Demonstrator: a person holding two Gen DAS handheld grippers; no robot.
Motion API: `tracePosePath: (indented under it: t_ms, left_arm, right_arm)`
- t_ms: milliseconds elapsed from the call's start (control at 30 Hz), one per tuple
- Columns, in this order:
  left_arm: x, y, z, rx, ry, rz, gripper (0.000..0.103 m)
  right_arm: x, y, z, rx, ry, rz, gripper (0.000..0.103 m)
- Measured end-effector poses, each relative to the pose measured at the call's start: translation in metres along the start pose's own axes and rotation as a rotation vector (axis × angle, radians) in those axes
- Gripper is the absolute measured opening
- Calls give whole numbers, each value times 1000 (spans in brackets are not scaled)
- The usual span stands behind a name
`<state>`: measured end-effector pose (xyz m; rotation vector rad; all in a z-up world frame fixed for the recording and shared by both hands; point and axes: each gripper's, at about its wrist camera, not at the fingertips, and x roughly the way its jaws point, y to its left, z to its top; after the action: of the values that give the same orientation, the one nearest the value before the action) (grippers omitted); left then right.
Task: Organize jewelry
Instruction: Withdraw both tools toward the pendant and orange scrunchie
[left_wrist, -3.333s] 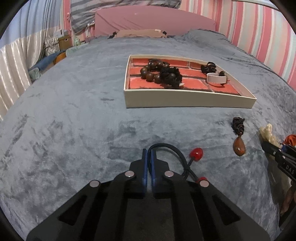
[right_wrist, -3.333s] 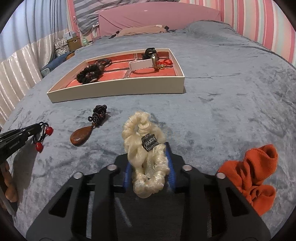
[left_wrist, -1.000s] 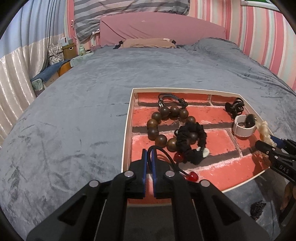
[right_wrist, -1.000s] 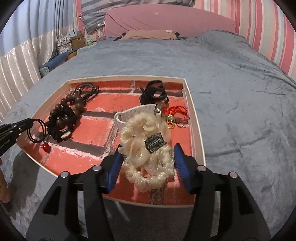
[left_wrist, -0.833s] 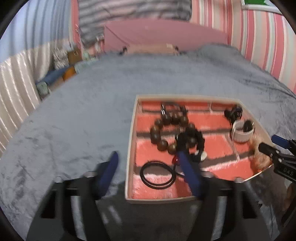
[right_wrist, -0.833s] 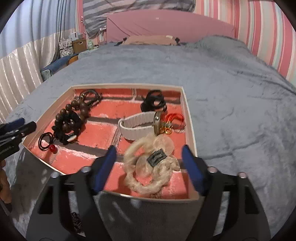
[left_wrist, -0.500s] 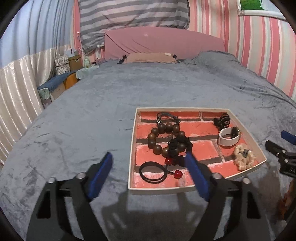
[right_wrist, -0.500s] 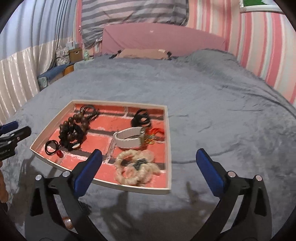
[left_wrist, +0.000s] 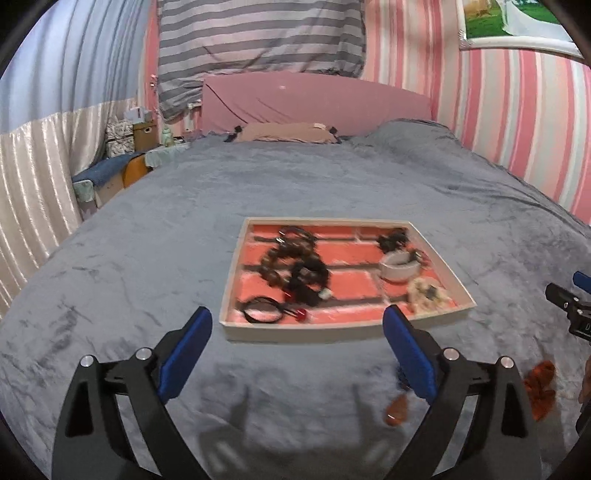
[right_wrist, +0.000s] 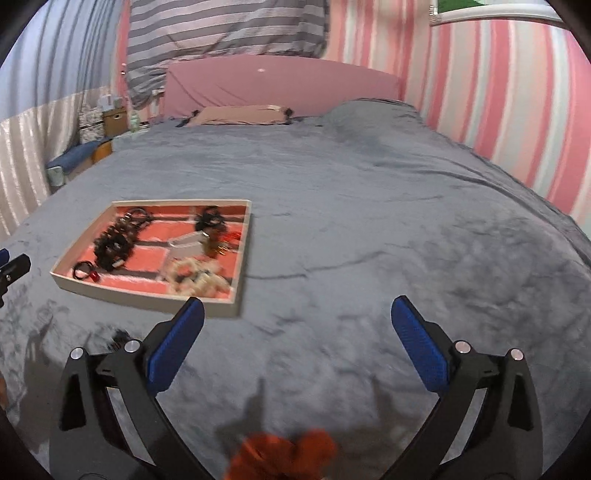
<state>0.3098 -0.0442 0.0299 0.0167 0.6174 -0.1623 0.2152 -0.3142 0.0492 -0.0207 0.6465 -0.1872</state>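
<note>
A cream tray with a red brick-pattern lining (left_wrist: 343, 332) (right_wrist: 147, 295) lies on the grey bed. It holds a black hair tie with red beads (left_wrist: 264, 311), dark wooden beads (left_wrist: 291, 266), a white bracelet (left_wrist: 399, 268) and a cream scrunchie (left_wrist: 428, 295) (right_wrist: 195, 278). My left gripper (left_wrist: 297, 334) is wide open and empty, raised in front of the tray. My right gripper (right_wrist: 297, 319) is wide open and empty, right of the tray. A brown teardrop pendant (left_wrist: 397, 410) and an orange scrunchie (left_wrist: 541, 387) (right_wrist: 284, 458) lie on the blanket.
The grey velvet blanket (right_wrist: 369, 221) spreads wide to the right and far side. A pink headboard (left_wrist: 314, 103) and a beige pillow (left_wrist: 284, 132) are at the back. Boxes and a curtain (left_wrist: 33, 192) stand at the left.
Both grippers let go: the hair tie and the cream scrunchie now lie in the tray. Both grippers opened wide and pulled back and up from the tray.
</note>
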Motion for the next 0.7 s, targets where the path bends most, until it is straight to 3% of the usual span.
tracePosePath:
  t_ms: [133, 267, 467, 567, 700]
  left_arm:
    - [3, -31, -16, 74, 72, -35, 94]
    - [3, -57, -36, 121, 83, -31, 94]
    - [6, -70, -47, 87, 112, -57, 94]
    - [9, -74, -51, 87, 111, -36, 94]
    - [19, -73, -59, 42, 139, -42, 94]
  right_arm:
    - [-15, -14, -21, 8, -3, -19, 99]
    - [-18, -25, -42, 38, 24, 1, 99]
    - [-11, -40, -71, 1, 88, 6, 99]
    - [-10, -47, -84, -14, 98, -2, 99]
    - [-8, -56, -94, 31, 113, 51, 99]
